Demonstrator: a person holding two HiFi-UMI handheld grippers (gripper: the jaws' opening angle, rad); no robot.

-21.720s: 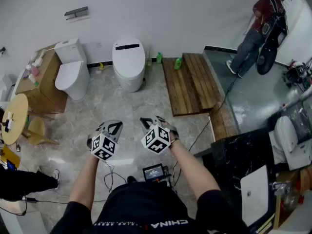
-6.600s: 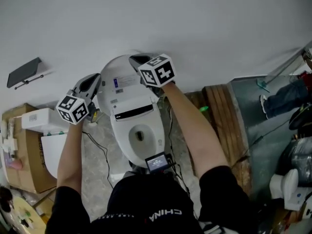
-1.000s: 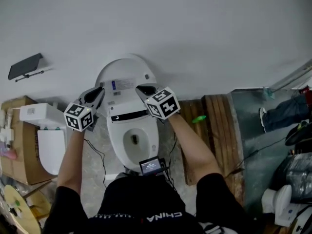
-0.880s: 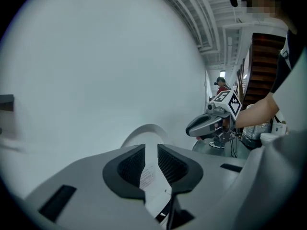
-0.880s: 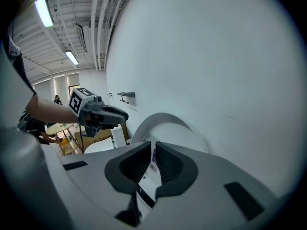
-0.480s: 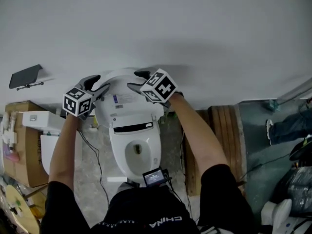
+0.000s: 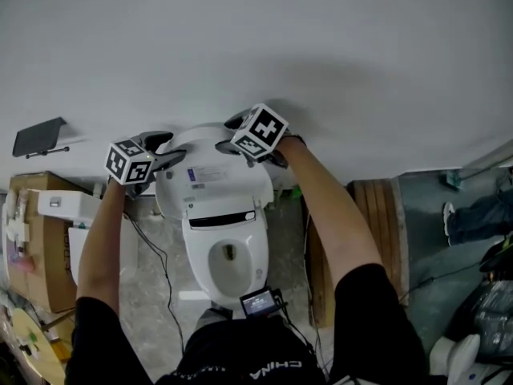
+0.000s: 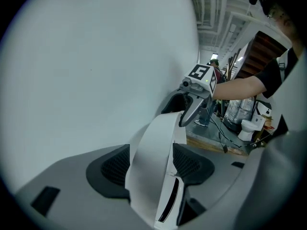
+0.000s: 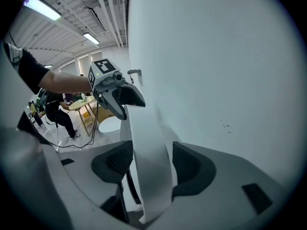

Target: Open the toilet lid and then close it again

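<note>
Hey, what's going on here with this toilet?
A person stands over a toilet with a two-jaw gripper in each hand. The left gripper and the right gripper each clamp a side edge of the toilet lid, which stands raised, close to the wall. The bowl is uncovered; the lid is not yet closed.

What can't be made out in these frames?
- Label print on the white plastic toilet lid: too small, head view.
- White toilet bowl, front rim: head view, partly behind the small black screen device.
- Person in jeans: head view, cut off by the right edge.
</note>
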